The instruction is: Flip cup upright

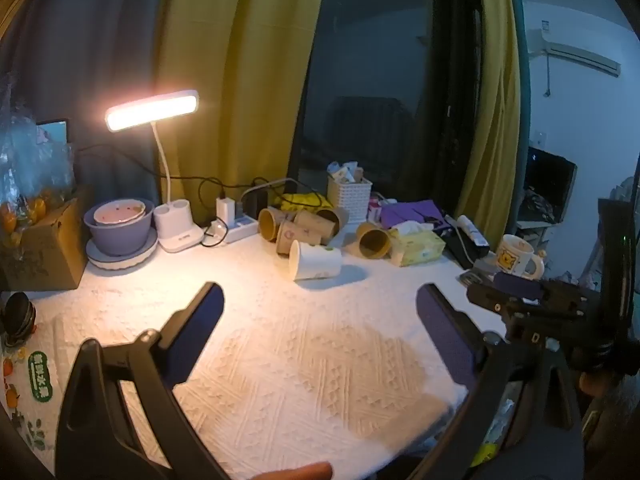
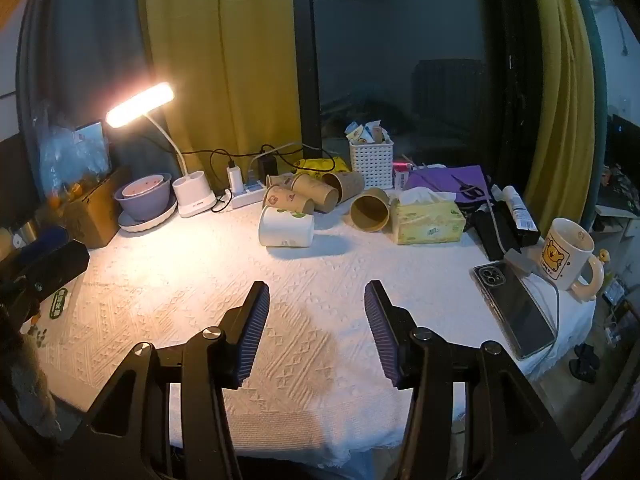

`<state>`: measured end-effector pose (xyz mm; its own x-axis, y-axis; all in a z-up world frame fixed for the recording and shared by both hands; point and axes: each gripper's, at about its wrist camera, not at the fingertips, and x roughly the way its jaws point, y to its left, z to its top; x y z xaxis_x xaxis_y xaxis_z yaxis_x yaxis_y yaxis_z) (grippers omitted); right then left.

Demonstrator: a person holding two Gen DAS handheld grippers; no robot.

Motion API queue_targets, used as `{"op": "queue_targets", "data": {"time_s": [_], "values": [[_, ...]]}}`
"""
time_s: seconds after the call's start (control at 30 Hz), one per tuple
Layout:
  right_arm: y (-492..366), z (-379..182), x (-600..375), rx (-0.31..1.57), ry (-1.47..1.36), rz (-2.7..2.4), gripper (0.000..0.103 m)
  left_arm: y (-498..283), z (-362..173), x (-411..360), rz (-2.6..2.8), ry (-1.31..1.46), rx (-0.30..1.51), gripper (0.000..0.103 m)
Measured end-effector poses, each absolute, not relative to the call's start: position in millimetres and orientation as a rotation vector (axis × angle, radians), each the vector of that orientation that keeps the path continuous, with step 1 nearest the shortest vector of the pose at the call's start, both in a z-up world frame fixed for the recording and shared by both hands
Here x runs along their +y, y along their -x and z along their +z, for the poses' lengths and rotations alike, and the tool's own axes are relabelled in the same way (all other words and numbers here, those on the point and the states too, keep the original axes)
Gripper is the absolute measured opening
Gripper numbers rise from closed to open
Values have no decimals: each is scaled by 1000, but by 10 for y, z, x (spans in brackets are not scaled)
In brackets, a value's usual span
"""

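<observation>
A white paper cup (image 1: 316, 261) with green marks lies on its side on the white cloth, mouth to the left; it also shows in the right wrist view (image 2: 286, 227). Behind it several brown paper cups (image 1: 298, 225) (image 2: 308, 194) lie on their sides, one apart with its mouth toward me (image 1: 374, 241) (image 2: 370, 210). My left gripper (image 1: 320, 298) is open and empty, well short of the white cup. My right gripper (image 2: 317, 296) is open and empty, also short of it; its body shows at the right of the left wrist view (image 1: 532, 300).
A lit desk lamp (image 2: 140, 105), purple bowls (image 2: 145, 196), a power strip (image 2: 248, 196), a white basket (image 2: 372, 164), a yellow tissue box (image 2: 428, 220), a bear mug (image 2: 568, 254) and a phone (image 2: 514, 308) ring the table. A cardboard box (image 1: 44, 244) stands at left.
</observation>
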<state>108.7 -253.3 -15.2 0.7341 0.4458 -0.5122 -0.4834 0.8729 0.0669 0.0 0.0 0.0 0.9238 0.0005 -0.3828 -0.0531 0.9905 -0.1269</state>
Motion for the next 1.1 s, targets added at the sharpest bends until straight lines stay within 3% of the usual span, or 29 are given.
{"op": "queue_targets", "data": {"time_s": [1.1], "values": [[-1084,-155,-2555,549,82,509,53,13,-30,-20,18,131,401,98]]}}
